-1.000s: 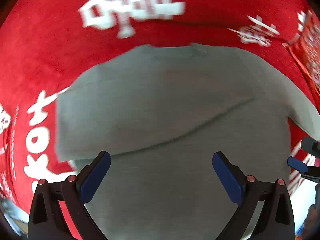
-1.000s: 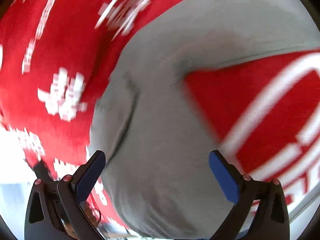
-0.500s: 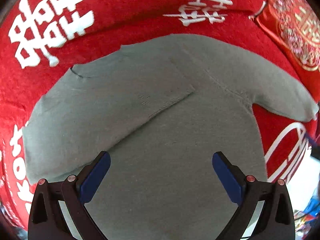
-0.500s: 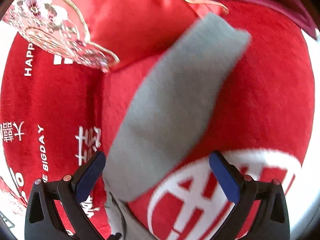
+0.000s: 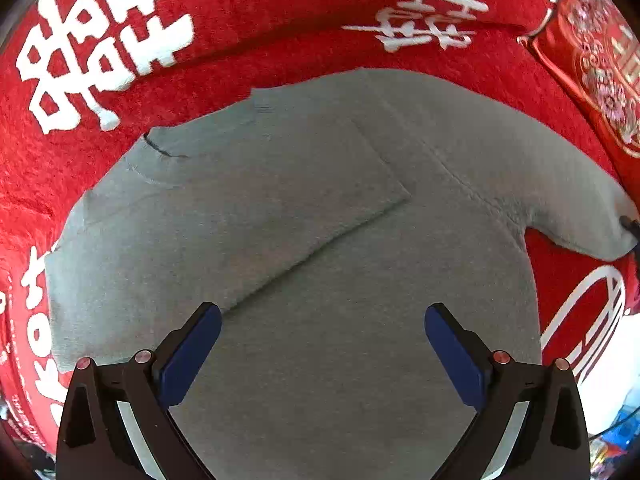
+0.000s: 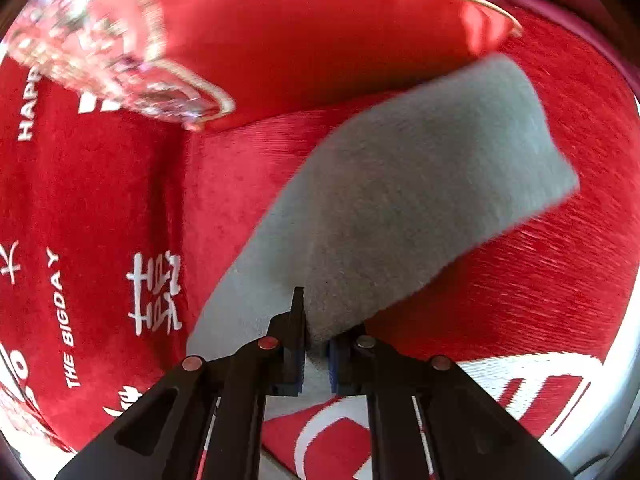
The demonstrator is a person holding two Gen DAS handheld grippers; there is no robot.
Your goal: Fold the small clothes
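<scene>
1. Left hand-held gripper [image 5: 322, 344]: fingers spread wide, blue pads [image 5: 188, 354] well apart; nothing between them; it hovers over the lower body of the grey sweater [image 5: 320, 240]; whether the fingertips touch the cloth cannot be told.
2. Grey sweater, left wrist view: lies spread flat on a red blanket [image 5: 248, 28] printed with white characters; neckline toward the upper left; one sleeve is folded diagonally across the chest, its cuff ending near the middle of the garment; the other sleeve [image 5: 560, 184] stretches out to the right edge of the view, where a dark tip meets its cuff.
3. Right hand-held gripper [image 6: 314, 354]: fingers pressed nearly together, pinching a fold of the grey sleeve [image 6: 420, 184] between the blue pads [image 6: 333, 360]; the cloth bunches upward out of the pinch.
4. Sleeve, right wrist view: runs from the pinch up and to the right; the cuff end is broad, lifted slightly, and blurred at its edges; the rest of the grey fabric falls away to the lower left of the fingers, against the red blanket [image 6: 100, 208].
5. Surroundings: a red satin cushion [image 6: 304, 32] with gold and pale embroidery lies beyond the sleeve, at the top of the right view; the same embroidered cushion [image 5: 600, 60] shows at the upper right of the left view, just beside the outstretched sleeve; white lettering "THE BIGDAY" [image 6: 64, 316] is printed on the blanket left of the gripper.
</scene>
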